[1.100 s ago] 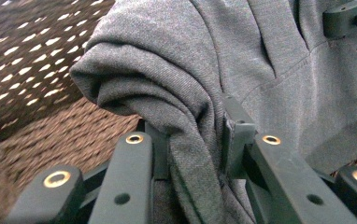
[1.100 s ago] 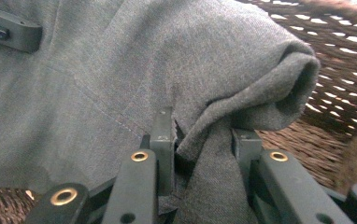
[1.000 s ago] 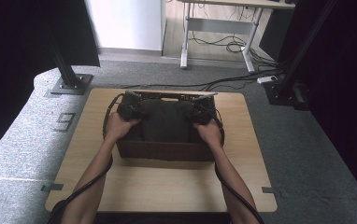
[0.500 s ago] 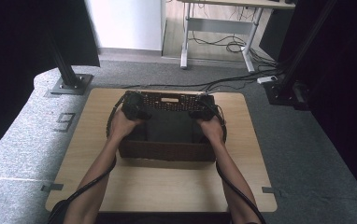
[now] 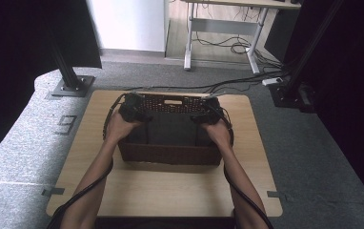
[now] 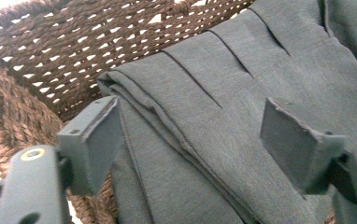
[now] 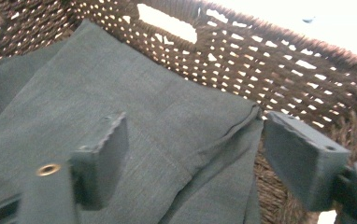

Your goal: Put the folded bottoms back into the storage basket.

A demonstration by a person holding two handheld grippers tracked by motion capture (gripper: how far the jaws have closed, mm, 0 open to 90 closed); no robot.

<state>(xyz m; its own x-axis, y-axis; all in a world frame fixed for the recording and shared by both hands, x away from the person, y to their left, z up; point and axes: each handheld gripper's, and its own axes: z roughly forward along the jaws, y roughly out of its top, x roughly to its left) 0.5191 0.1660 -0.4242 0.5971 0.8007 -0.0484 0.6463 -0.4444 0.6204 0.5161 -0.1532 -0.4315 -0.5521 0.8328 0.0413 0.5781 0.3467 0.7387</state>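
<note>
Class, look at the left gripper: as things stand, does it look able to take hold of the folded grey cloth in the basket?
Probably yes. The left gripper hangs just above the folded grey cloth inside the basket, its jaws having just opened, and nothing lies between them and the folded edge.

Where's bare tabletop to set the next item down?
Widest patch: the wooden table near strip between the wicker basket and the near edge, crossed by both forearms. Narrower strips flank the basket. Crowded inside: folded grey garment, left gripper, right gripper.
</note>
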